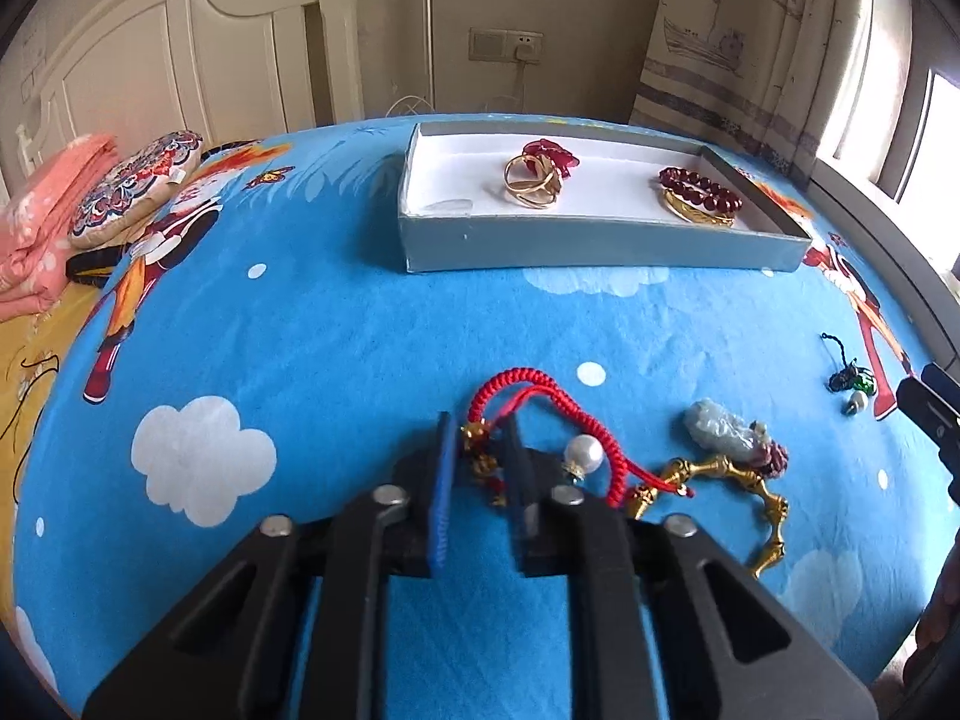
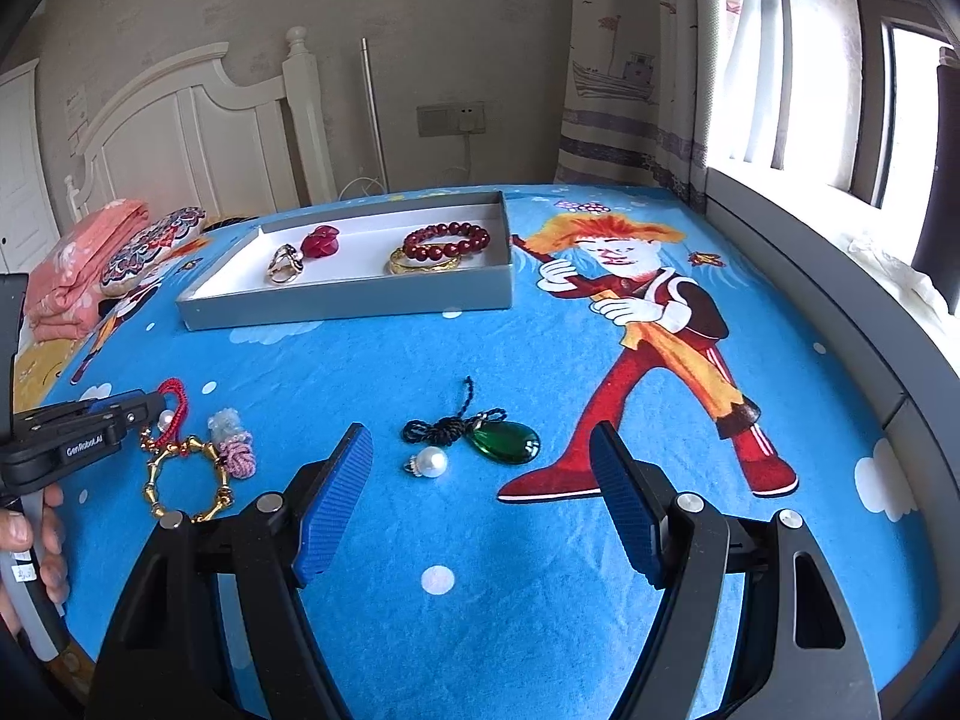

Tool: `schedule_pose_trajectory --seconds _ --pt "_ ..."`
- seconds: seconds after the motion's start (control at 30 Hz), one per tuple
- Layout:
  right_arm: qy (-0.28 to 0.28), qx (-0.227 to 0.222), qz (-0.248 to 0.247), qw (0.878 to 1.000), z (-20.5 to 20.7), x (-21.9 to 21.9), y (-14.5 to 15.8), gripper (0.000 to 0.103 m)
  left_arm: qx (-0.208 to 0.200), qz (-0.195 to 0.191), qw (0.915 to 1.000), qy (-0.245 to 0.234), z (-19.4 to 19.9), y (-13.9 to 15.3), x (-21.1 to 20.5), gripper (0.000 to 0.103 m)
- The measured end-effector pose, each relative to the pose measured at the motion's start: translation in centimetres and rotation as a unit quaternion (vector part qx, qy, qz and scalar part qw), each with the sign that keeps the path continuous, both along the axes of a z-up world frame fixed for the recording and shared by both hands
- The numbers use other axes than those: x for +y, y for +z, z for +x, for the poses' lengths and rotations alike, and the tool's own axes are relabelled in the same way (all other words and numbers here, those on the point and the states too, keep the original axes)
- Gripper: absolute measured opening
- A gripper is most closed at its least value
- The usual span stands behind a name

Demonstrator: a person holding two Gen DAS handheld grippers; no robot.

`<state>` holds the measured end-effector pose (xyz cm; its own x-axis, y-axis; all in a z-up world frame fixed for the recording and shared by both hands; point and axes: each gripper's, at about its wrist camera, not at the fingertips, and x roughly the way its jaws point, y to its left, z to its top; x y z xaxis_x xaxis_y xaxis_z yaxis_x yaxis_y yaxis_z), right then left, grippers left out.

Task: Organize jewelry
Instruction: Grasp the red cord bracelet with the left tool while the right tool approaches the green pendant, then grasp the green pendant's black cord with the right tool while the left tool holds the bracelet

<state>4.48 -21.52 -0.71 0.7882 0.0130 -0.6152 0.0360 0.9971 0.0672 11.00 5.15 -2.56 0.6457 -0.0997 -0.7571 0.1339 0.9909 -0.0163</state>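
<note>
My left gripper (image 1: 480,429) is shut on the gold charm end of a red cord bracelet (image 1: 516,387), low on the blue bed sheet; it also shows in the right wrist view (image 2: 153,405). Next to it lie a pearl (image 1: 585,454), a gold bamboo-link bracelet (image 1: 741,495) and a pale jade pendant (image 1: 720,429). My right gripper (image 2: 480,462) is open and empty, just short of a green pendant on a black cord (image 2: 504,441) and a second pearl (image 2: 431,461). A grey tray (image 1: 600,240) (image 2: 360,297) holds gold rings, a red flower, a red bead bracelet and a gold bangle.
Folded pink cloth (image 2: 78,264) and a patterned cushion (image 1: 138,186) lie at the left by the white headboard (image 1: 180,60). A curtain (image 2: 630,90) and window sill (image 2: 810,276) run along the right edge of the bed.
</note>
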Motion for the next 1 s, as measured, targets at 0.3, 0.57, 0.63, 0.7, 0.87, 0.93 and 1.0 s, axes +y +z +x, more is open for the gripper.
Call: schedule_pose_trajectory --seconds 0.3,0.57,0.63,0.7,0.87,0.93,1.0 --pt "0.013 0.035 0.003 0.999 1.0 -0.3 -0.8 0.069 -0.029 -0.025 0.9993 0.003 -0.7 1.5 0.2 0.009" --pt "0.038 0.063 0.004 0.997 2.4 1.0 -1.4 0.036 -0.059 -0.042 0.9973 -0.009 -1.8 3.8 -0.5 0.009" --pt "0.044 0.065 0.007 0.997 2.4 1.3 -1.5 0.031 -0.062 -0.044 0.9970 -0.012 -2.0 4.0 -0.6 0.009" --pt "0.053 0.069 0.009 0.996 2.7 1.6 -1.7 0.031 -0.062 -0.046 0.9969 -0.015 -2.0 4.1 -0.8 0.009" --pt "0.050 0.076 0.024 0.996 3.7 1.3 -1.7 0.031 -0.062 -0.048 0.9967 -0.019 -2.1 4.0 -1.0 0.009" --pt "0.051 0.081 0.027 0.995 4.3 1.2 -1.8 0.031 -0.061 -0.049 0.9967 -0.020 -2.1 4.0 -1.0 0.009" --pt "0.051 0.081 0.019 0.995 4.5 1.5 -2.0 0.031 -0.061 -0.049 0.9967 -0.020 -2.1 4.0 -1.0 0.009"
